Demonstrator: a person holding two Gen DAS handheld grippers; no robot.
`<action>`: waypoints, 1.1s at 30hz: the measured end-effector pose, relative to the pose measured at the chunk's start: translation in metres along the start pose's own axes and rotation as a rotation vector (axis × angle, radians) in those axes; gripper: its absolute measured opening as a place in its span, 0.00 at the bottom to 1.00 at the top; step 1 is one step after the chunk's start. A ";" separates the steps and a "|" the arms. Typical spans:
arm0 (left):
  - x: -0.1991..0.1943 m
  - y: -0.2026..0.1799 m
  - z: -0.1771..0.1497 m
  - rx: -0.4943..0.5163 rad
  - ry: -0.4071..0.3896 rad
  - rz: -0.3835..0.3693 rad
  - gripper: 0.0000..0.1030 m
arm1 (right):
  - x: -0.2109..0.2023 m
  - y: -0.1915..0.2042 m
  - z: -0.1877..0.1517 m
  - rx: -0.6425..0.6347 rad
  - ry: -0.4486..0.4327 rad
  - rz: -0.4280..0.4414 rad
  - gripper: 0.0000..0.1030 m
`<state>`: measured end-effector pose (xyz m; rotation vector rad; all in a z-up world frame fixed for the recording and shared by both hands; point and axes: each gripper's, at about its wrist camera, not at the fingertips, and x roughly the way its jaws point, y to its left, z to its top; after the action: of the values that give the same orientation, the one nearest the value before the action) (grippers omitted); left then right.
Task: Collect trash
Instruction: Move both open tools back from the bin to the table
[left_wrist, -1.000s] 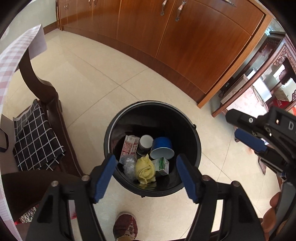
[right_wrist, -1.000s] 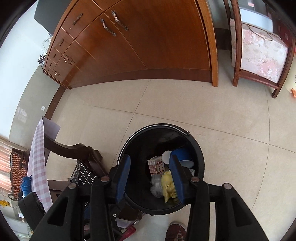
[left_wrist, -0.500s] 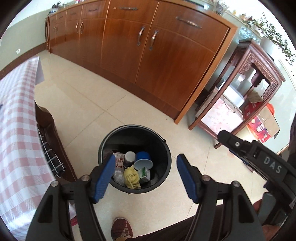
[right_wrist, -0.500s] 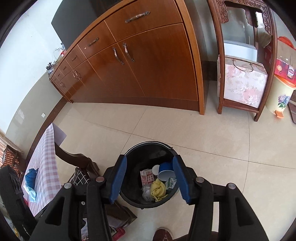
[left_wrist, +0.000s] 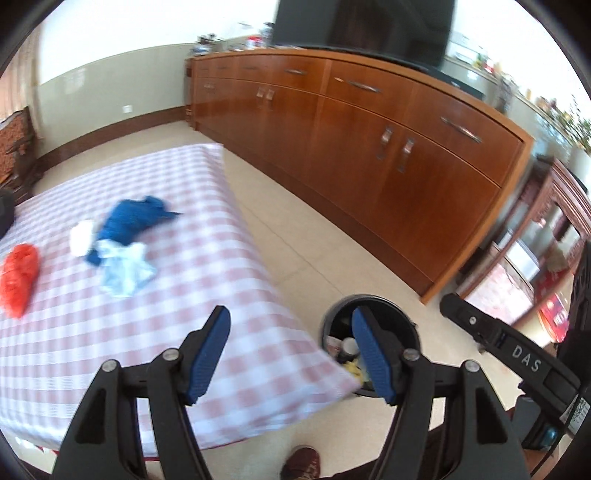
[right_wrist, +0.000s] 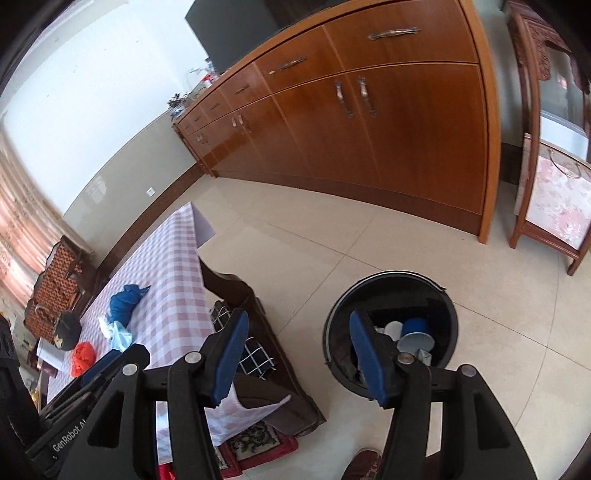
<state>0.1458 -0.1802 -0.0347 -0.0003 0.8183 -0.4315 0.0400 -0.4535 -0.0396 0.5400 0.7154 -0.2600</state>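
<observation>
A black round bin (right_wrist: 391, 291) stands on the floor with a blue cup (right_wrist: 415, 326), a white cup and cartons inside; in the left wrist view the bin (left_wrist: 373, 301) peeks out past the table's corner. On the pink checked tablecloth (left_wrist: 207, 258) lie a blue crumpled bag (left_wrist: 133, 218), pale blue and white wrappers (left_wrist: 123, 267) and a red crumpled piece (left_wrist: 18, 275). My left gripper (left_wrist: 290, 350) is open above the table's near edge, nothing in it. My right gripper (right_wrist: 295, 354) is empty, its jaws opening, above the floor between bin and chair.
A long wooden sideboard (left_wrist: 369, 129) runs along the far wall with a dark TV on top. A carved side table (right_wrist: 550, 177) stands right of it. A wooden chair with a checked cushion (right_wrist: 251, 350) sits by the table. The person's shoe (left_wrist: 301, 463) is below.
Both grippers rose and swung left, away from the bin toward the table; the tabletop trash has come into view. The right jaws stand wider than before.
</observation>
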 end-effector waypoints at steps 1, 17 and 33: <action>-0.004 0.013 0.000 -0.013 -0.012 0.027 0.68 | 0.004 0.012 -0.002 -0.022 0.004 0.020 0.58; -0.032 0.182 -0.014 -0.233 -0.064 0.272 0.68 | 0.064 0.184 -0.047 -0.326 0.115 0.235 0.58; -0.025 0.266 -0.016 -0.326 -0.074 0.354 0.68 | 0.135 0.273 -0.063 -0.451 0.180 0.245 0.67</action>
<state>0.2187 0.0750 -0.0714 -0.1709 0.7890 0.0378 0.2142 -0.1979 -0.0679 0.2169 0.8437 0.1807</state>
